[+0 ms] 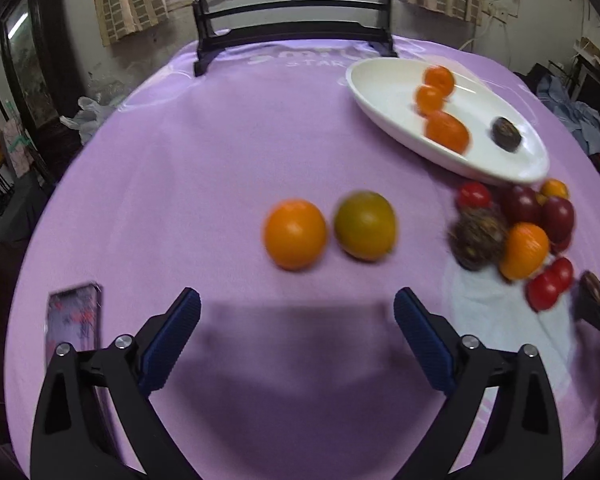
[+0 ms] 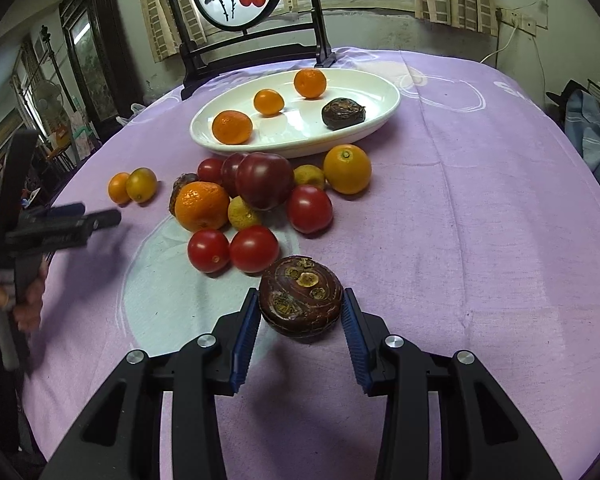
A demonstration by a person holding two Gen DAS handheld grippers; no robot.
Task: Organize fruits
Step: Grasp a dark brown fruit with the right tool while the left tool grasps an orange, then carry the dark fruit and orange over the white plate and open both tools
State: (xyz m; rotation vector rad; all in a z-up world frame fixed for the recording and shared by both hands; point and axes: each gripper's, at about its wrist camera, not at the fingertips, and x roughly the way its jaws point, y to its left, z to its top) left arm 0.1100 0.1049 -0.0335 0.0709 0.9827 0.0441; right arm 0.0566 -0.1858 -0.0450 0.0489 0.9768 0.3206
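The right tool (image 2: 300, 316) is clamped on a dark brown, scarred round fruit (image 2: 300, 296), perhaps a passion fruit, lifted just above the purple tabletop (image 2: 480, 208). At 12 o'clock from it lies a heap of tomatoes (image 2: 309, 208) and oranges (image 2: 202, 206), and beyond that a white oval dish (image 2: 296, 142) holding three oranges and one dark fruit. The left tool (image 1: 296, 312) stands wide apart, empty, with an orange (image 1: 295, 234) and a greenish citrus (image 1: 365, 225) at its 12 o'clock
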